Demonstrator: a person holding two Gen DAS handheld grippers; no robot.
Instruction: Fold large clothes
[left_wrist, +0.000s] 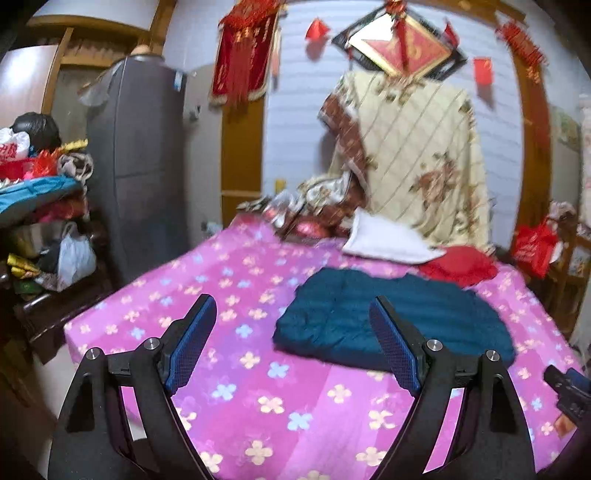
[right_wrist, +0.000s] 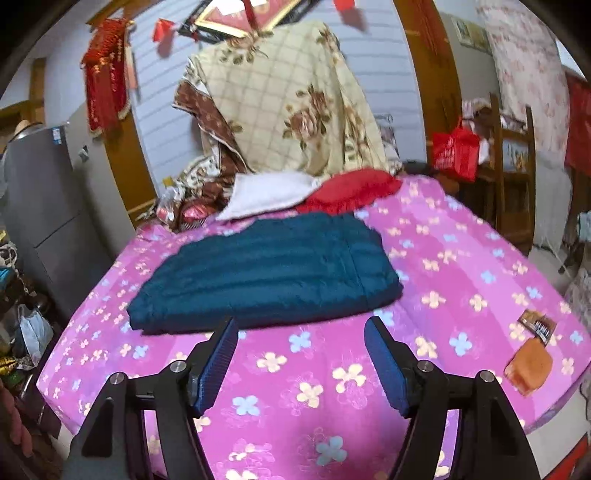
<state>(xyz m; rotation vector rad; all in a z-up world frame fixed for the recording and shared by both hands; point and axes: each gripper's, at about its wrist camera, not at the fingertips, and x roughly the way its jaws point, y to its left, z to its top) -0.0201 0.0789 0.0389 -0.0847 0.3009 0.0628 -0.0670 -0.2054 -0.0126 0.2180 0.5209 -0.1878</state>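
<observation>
A folded teal quilted jacket (right_wrist: 266, 269) lies flat on a bed covered in a pink sheet (right_wrist: 461, 266) printed with pale flowers, its padded bands running across and its near edge just beyond the fingertips of the right gripper (right_wrist: 301, 354). That gripper's blue-padded fingers (right_wrist: 218, 365) stand well apart with nothing between them — only bare sheet shows in the gap. From the left wrist view the same jacket (left_wrist: 388, 317) sits ahead and to the right, partly behind the right-hand finger of the left gripper (left_wrist: 295, 339), whose fingers (left_wrist: 192, 343) are likewise spread wide and empty above the sheet (left_wrist: 229, 417). Past the jacket, farther from both sets of fingers, a white cloth (right_wrist: 269, 195) and a red garment (right_wrist: 354, 192) rest at the far end of the bed, and behind them a cream floral quilt (right_wrist: 291, 107) hangs against the wall. Out to the right of the right gripper's fingers, an orange pouch (right_wrist: 530, 369) and a small dark packet (right_wrist: 537, 325) lie near the edge of the sheet. Left of the left gripper's fingers stands a grey refrigerator (left_wrist: 140, 155), with cluttered shelves (left_wrist: 44, 221) beside it — red decorations (left_wrist: 243, 55) hang on the wall above.
</observation>
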